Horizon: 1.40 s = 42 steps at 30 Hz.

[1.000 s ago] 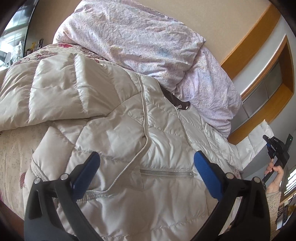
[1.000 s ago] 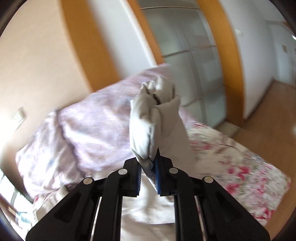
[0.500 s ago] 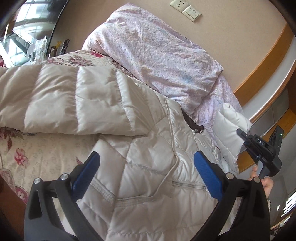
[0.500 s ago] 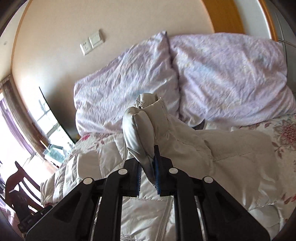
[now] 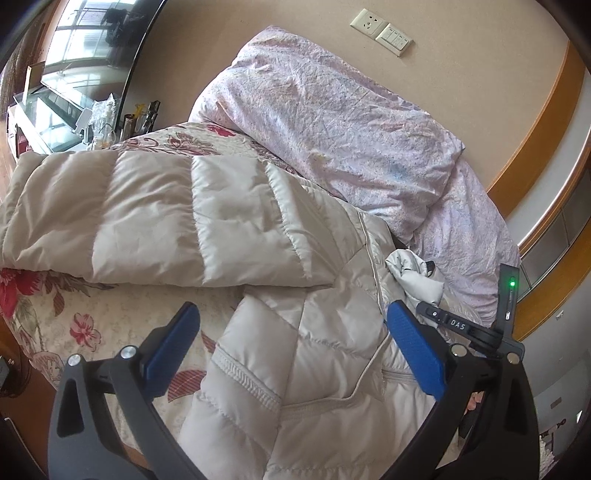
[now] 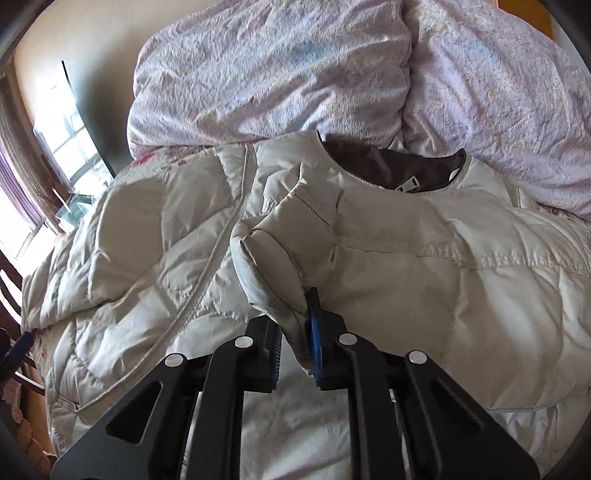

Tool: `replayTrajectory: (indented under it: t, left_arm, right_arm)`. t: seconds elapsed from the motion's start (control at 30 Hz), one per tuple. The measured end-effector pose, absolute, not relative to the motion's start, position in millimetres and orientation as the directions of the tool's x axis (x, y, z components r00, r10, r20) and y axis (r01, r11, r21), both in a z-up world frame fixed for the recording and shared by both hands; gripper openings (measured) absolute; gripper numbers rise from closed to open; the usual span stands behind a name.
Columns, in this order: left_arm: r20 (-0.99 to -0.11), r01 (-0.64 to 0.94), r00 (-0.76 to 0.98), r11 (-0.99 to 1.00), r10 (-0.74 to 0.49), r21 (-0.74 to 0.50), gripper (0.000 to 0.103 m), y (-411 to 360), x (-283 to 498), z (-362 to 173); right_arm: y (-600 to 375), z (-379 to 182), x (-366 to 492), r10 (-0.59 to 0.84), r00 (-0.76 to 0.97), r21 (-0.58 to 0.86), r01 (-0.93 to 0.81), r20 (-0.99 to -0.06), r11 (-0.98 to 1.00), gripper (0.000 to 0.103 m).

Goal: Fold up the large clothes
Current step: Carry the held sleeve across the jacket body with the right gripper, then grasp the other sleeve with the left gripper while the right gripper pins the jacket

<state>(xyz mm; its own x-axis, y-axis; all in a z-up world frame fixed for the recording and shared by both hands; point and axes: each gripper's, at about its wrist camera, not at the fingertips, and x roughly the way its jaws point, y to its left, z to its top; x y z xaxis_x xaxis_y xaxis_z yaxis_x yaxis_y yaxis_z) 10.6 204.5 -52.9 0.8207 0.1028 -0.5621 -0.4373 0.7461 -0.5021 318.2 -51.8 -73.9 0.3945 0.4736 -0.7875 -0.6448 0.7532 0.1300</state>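
Right gripper (image 6: 295, 347) clamps jacket (image 6: 406, 295) sleeve cuff, seemingly.

A beige wall (image 5: 303, 33) backs the bed, carrying a white socket (image 5: 367, 25) and a switch plate (image 5: 394, 38) side by side above 2 crumpled lilac pillows (image 5: 332, 122). A floral bedspread (image 5: 55, 321) in cream with red blooms covers the mattress. Curved orange wood trim (image 5: 543, 122) runs down the wall at right. At upper left, a dark-framed mirror (image 5: 88, 48) reflects bright daylight, with bottles and clutter (image 5: 110, 118) crowded at its foot. From the right wrist view, sunlight floods through a window (image 6: 62, 136) at left.
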Motion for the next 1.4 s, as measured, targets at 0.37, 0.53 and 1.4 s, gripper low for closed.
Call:
replayTrajectory:
  t: [0.37, 0.53, 1.4]
  left_arm:
    - [-0.594, -0.487, 0.796, 0.704, 0.115, -0.517, 0.101, 221, 2, -64]
    - [-0.604, -0.529, 0.784, 0.665, 0.144, -0.527, 0.101, 233, -8, -70]
    - [-0.663, -0.718, 0.693, 0.194, 0.282, -0.668, 0.064, 335, -56, -105]
  right_arm:
    - [-91, -41, 313, 0.545, 0.421, 0.204, -0.624, -0.726, 0.754, 0.048]
    - [-122, -48, 358, 0.39, 0.529, 0.142, -0.448, -0.754, 0.883, 0.048]
    - [-105, -103, 371, 0.233, 0.53, -0.012, -0.418, -0.815, 0.908, 0.05]
